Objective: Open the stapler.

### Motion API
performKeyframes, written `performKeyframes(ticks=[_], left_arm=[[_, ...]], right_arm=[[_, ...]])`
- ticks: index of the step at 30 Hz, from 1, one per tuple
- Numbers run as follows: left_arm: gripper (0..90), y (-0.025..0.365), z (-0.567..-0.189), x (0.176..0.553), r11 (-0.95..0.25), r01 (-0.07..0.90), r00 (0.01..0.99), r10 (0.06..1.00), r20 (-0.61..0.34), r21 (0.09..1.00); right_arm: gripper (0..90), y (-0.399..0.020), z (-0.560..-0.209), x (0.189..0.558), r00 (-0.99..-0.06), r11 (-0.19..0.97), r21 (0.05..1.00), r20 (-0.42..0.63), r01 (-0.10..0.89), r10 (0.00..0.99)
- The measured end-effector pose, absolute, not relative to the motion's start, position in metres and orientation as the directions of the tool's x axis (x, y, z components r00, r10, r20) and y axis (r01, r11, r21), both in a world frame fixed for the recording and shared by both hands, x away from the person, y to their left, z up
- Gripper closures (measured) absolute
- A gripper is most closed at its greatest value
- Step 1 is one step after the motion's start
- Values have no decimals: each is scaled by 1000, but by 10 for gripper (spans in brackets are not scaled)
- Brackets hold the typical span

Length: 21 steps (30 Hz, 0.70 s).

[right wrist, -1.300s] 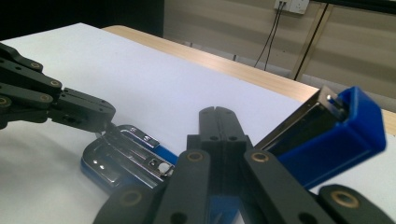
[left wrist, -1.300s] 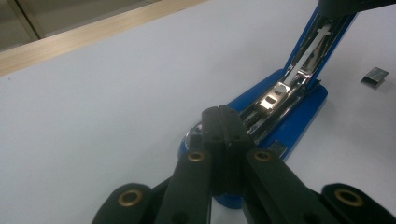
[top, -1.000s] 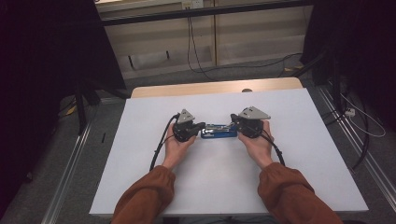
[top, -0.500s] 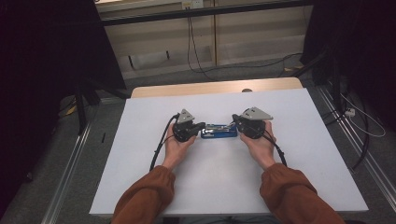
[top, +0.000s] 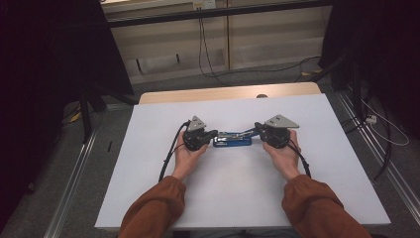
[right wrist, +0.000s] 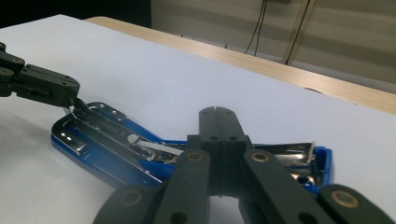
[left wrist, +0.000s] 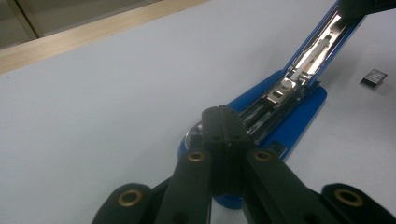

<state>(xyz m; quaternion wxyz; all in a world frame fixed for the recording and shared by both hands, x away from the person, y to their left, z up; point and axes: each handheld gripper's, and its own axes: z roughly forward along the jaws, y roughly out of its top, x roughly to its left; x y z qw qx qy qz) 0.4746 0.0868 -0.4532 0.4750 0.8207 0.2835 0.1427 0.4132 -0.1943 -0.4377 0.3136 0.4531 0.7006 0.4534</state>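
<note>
At frame centre, my left claw [top: 212, 134] is pressing its closed jaws against the left end of the blue stapler [top: 232, 141] lying on the white surface [top: 148, 163]. My right claw [top: 258, 130], jaws together, is holding up the stapler's opened lid [left wrist: 322, 44].

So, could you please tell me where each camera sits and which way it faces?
High view: above the person's side, looking forward and down at the white table; forearms, both hands.
Left gripper view: on the left gripper, looking along its jaws at the opened blue stapler.
Right gripper view: on the right gripper, facing the left gripper.
Shared: the stapler.
</note>
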Motion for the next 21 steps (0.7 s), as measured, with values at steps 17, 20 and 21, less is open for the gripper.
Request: performKeyframes(ticks=[17, 20, 21], left_arm=[[900, 87, -453, 475, -383, 334, 798, 601, -42, 861], [900, 87, -453, 475, -382, 334, 798, 601, -43, 862], [900, 87, -453, 475, -379, 336, 798, 601, -47, 862]], right_arm=[[900, -220, -448, 408, -374, 160, 900, 3, 405, 927], [900, -224, -451, 407, -371, 151, 899, 14, 411, 929], [900, -225, -451, 407, -367, 151, 900, 11, 409, 930]])
